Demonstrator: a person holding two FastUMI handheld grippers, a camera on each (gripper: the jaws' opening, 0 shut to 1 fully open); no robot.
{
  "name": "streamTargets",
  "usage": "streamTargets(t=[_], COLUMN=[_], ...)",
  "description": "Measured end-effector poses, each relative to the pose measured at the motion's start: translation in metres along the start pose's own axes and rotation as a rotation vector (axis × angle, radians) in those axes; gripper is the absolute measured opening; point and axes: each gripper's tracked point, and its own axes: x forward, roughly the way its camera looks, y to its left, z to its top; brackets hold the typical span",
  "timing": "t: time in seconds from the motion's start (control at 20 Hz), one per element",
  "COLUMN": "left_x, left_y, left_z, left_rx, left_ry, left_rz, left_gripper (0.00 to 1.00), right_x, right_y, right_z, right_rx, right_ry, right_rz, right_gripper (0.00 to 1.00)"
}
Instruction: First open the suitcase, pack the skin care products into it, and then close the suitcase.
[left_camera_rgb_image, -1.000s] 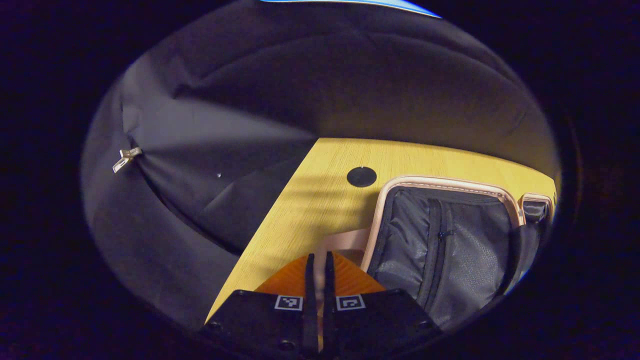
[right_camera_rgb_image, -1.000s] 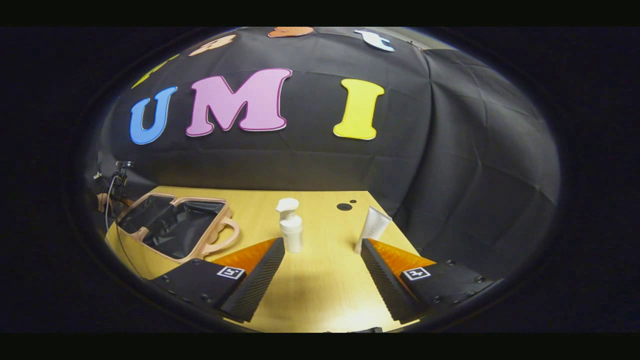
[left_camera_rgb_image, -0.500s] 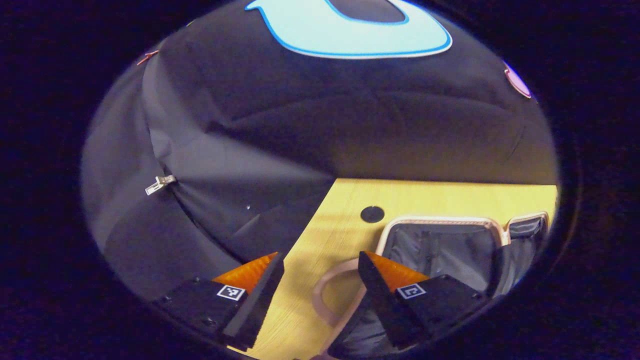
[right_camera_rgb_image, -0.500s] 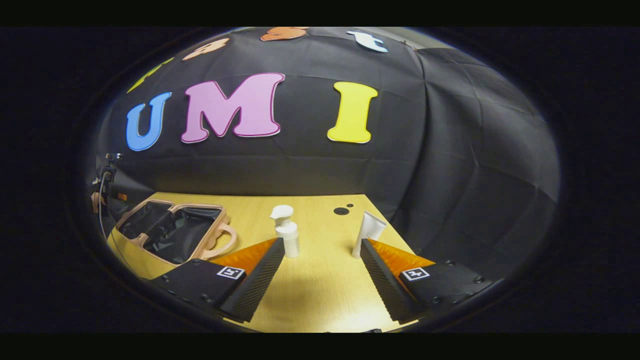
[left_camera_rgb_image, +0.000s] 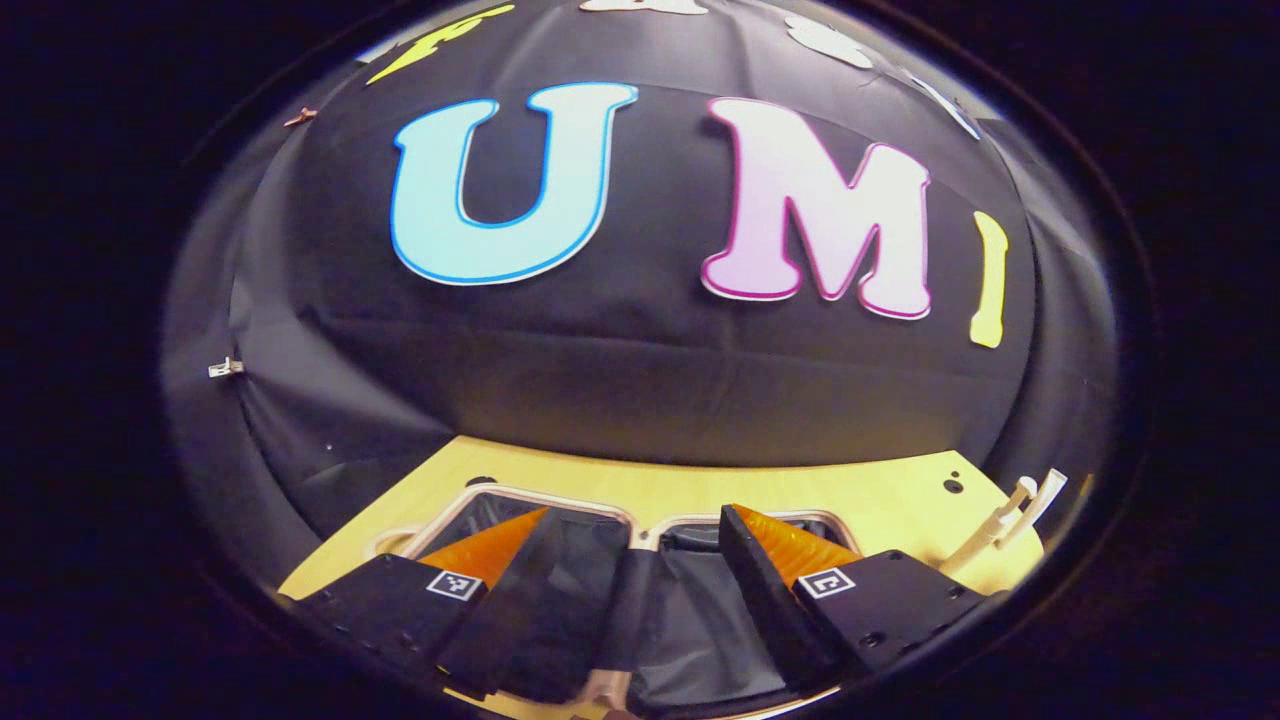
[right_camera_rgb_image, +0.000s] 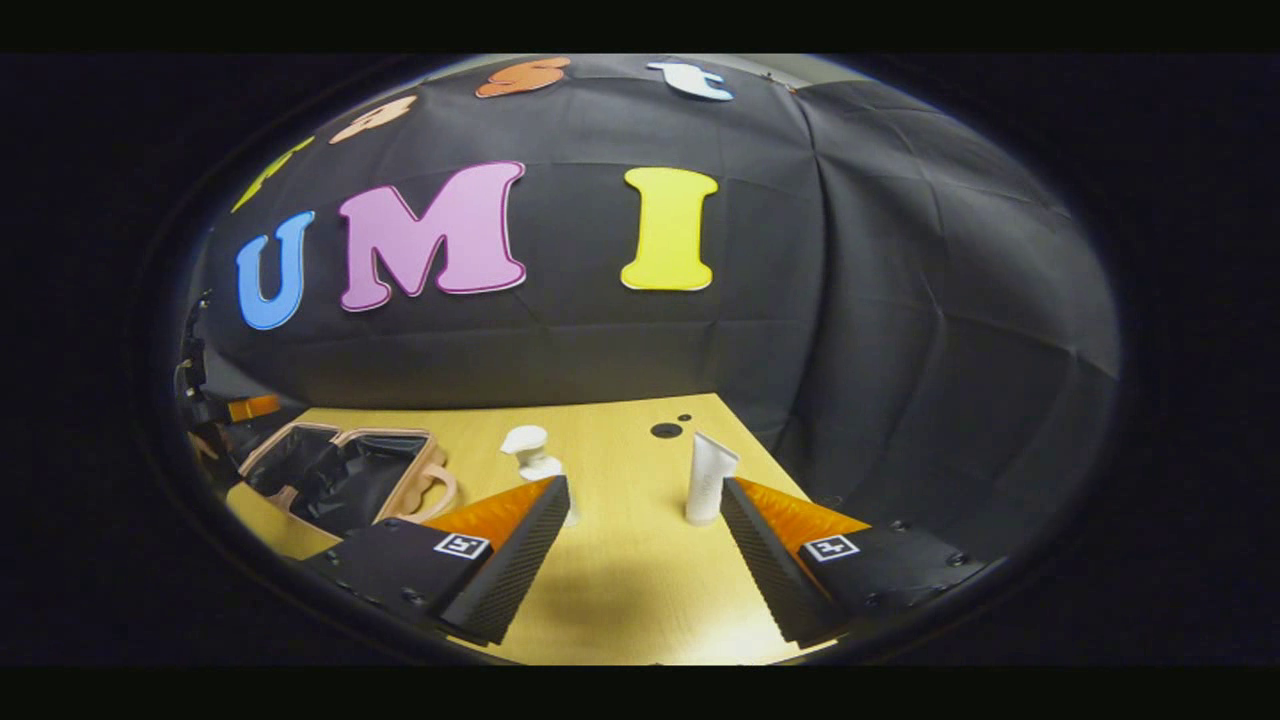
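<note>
Suitcase (right_camera_rgb_image: 335, 475) lies open for packing. Right gripper (right_camera_rgb_image: 640, 545), jaws wide, faces the tube (right_camera_rgb_image: 706, 480); left gripper (left_camera_rgb_image: 635, 560) jaws wide, empty.

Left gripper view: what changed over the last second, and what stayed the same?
The left hand-held gripper went from shut beside the suitcase handle to open, letting go. It then swung round to face across the open suitcase toward the back wall. The right hand-held gripper stayed open, drifting slightly. The pump bottle and tube stand unmoved on the table; the suitcase lies open.
</note>
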Motion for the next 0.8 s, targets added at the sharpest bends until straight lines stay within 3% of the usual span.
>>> streamTargets(t=[0.15,0.3,0.6,0.8], left_x=[-0.002,-0.002,-0.006,0.005], left_y=[-0.075,-0.143,-0.257,-0.315], left_z=[-0.020,-0.050,-0.123,-0.145], left_rx=[-0.063,-0.085,-0.056,0.020], left_ry=[-0.003,0.019,0.127,0.135], left_rz=[-0.095,-0.174,-0.358,-0.464], left_gripper=[0.99,0.99,0.96,0.97], right_x=[0.007,0.013,0.018,0.013], right_y=[-0.012,-0.024,-0.044,-0.050], right_z=[-0.006,-0.011,-0.044,-0.082], right_rx=[0.071,0.058,0.068,0.071], right_ry=[0.021,0.025,0.071,0.139], right_rz=[-0.001,-0.009,-0.021,-0.015], right_gripper=[0.98,0.97,0.97,0.97])
